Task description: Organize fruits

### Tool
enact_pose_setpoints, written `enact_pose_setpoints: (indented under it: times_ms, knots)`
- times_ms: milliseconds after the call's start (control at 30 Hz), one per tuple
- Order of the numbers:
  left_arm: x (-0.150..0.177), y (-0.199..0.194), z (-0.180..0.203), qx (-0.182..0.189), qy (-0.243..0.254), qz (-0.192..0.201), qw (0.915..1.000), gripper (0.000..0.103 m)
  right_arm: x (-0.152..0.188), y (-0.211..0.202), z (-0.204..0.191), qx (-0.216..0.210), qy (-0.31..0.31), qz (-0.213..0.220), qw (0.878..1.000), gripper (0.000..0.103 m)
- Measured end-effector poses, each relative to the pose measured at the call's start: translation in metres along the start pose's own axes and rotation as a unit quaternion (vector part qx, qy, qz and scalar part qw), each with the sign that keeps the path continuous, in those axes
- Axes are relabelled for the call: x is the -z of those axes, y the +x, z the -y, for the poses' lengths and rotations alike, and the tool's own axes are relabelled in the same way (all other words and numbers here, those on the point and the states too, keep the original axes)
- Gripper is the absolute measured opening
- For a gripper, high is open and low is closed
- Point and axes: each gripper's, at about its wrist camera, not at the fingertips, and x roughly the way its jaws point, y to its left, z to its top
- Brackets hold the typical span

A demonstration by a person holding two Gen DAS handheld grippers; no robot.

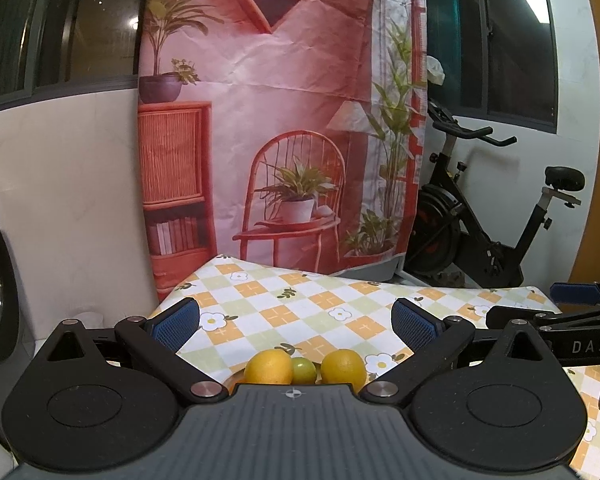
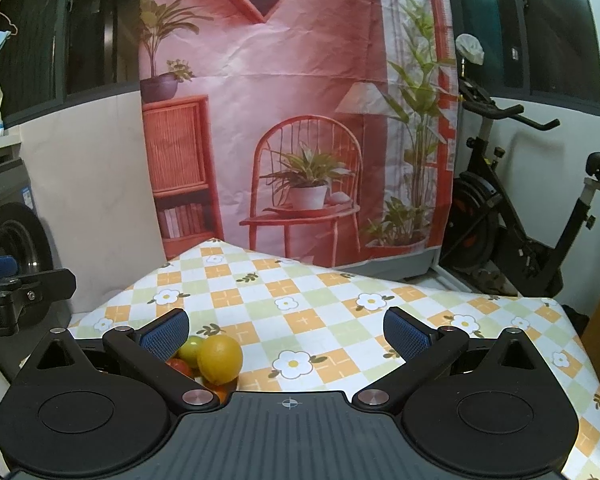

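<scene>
Two yellow-orange citrus fruits [image 1: 269, 367] [image 1: 343, 367] and a small green fruit [image 1: 303, 369] lie together on the checked tablecloth [image 1: 300, 304], partly hidden behind my left gripper's body. My left gripper [image 1: 296, 322] hovers just above and behind them, open and holding nothing. In the right wrist view the same pile shows a yellow-orange fruit [image 2: 219, 358], a green fruit [image 2: 190, 350] and a red one [image 2: 180, 366], just inside the left finger. My right gripper [image 2: 286, 330] is open and holds nothing. What the fruits rest in is hidden.
A pink printed backdrop [image 1: 276, 120] hangs behind the table. An exercise bike [image 1: 484, 208] stands at the right, a washing machine [image 2: 12, 232] at the left. The other gripper [image 1: 572, 320] shows at the right edge of the left wrist view. The tablecloth [image 2: 340, 320] stretches forward.
</scene>
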Motion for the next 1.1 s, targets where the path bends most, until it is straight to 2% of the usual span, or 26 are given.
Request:
enact_pose_setpoints:
  times_ms: [1100]
  knots:
    - [0.0017, 0.0005, -0.0004, 0.009, 0.003, -0.012, 0.9999, 0.103, 0.0008, -0.001, -0.0016, 0.0, -0.001, -0.003, 1.0, 0.103]
